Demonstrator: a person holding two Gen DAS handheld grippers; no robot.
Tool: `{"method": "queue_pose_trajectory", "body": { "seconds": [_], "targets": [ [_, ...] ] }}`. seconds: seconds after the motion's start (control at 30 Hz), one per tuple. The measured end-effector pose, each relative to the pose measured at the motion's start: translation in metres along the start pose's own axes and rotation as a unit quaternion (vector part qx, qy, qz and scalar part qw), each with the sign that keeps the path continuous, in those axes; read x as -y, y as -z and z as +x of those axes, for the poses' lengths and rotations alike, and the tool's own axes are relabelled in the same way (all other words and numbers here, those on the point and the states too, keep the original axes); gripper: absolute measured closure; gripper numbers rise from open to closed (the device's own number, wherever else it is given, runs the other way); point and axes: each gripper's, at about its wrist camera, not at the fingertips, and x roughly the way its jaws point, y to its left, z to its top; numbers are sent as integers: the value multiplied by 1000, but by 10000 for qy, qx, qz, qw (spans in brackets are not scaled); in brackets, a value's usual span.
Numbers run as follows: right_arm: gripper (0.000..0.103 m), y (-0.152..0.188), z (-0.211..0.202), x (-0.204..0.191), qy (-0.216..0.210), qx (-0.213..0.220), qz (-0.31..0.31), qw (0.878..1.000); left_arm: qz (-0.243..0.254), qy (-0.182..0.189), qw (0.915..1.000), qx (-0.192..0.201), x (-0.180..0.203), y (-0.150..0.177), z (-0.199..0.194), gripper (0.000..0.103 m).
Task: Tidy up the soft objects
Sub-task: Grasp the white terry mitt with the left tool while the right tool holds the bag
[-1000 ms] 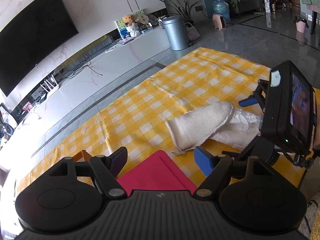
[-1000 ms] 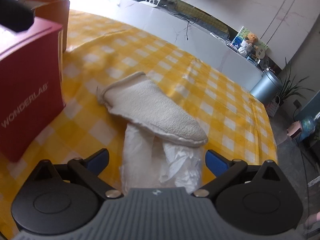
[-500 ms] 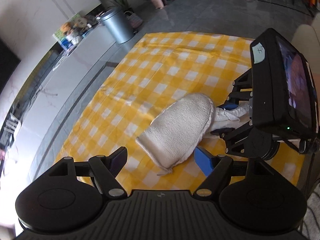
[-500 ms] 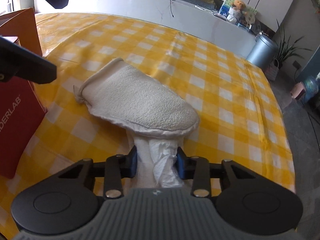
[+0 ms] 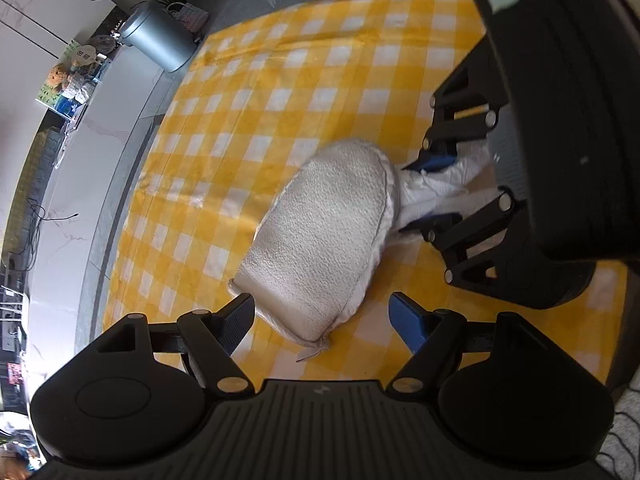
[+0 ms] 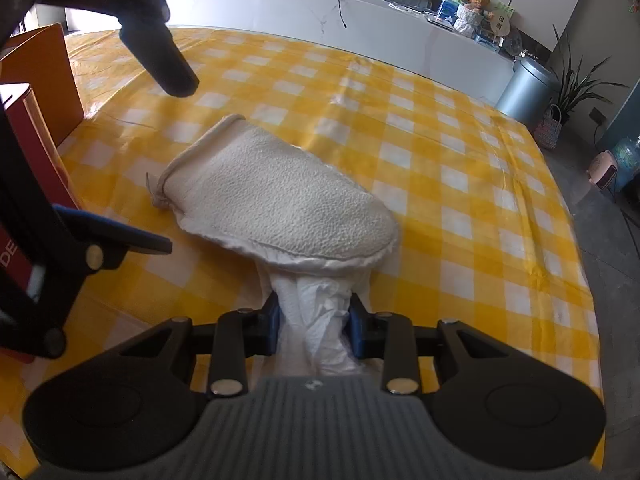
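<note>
A cream terry mitt (image 6: 280,208) lies on the yellow checked cloth (image 6: 440,140), overlapping a crumpled white cloth (image 6: 316,344). My right gripper (image 6: 315,312) has its blue pads pressed on the bunched white cloth just short of the mitt's rounded end, and its jaws are still closing. In the left wrist view the mitt (image 5: 320,232) points toward me. My left gripper (image 5: 322,306) hangs open over its cuff end, a finger on each side, not touching it. The right gripper (image 5: 424,192) shows there, pinching the white cloth (image 5: 436,184).
A red box (image 6: 24,152) and an orange box (image 6: 44,72) stand at the left edge of the right wrist view. Beyond the checked cloth are a long white cabinet (image 6: 360,12) and a grey bin (image 6: 524,88).
The right gripper's jaws went from wide open to pinching the white cloth. The left gripper rolled, came down and moved over the mitt's cuff end, staying open.
</note>
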Motion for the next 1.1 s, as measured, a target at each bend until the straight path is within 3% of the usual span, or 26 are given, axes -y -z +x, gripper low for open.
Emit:
{"method": "queue_pose_trajectory", "body": {
  "seconds": [0.33, 0.57, 0.73, 0.93, 1.1],
  "targets": [
    [70, -1, 1, 1, -13, -30, 6, 10000, -369, 61, 9990, -256, -19, -1, 33, 13],
    [69, 0, 1, 1, -27, -15, -5, 10000, -134, 315, 9994, -13, -11, -6, 32, 16],
    [69, 1, 1, 0, -31, -14, -5, 10000, -108, 56, 9996, -268, -7, -17, 44, 15],
    [69, 0, 1, 0, -25, -23, -3, 10000, -85, 2, 9998, -191, -6, -24, 54, 24],
    [69, 1, 1, 1, -59, -5, 20, 10000, -164, 160, 9997, -111, -3, -25, 57, 46]
  ]
}}
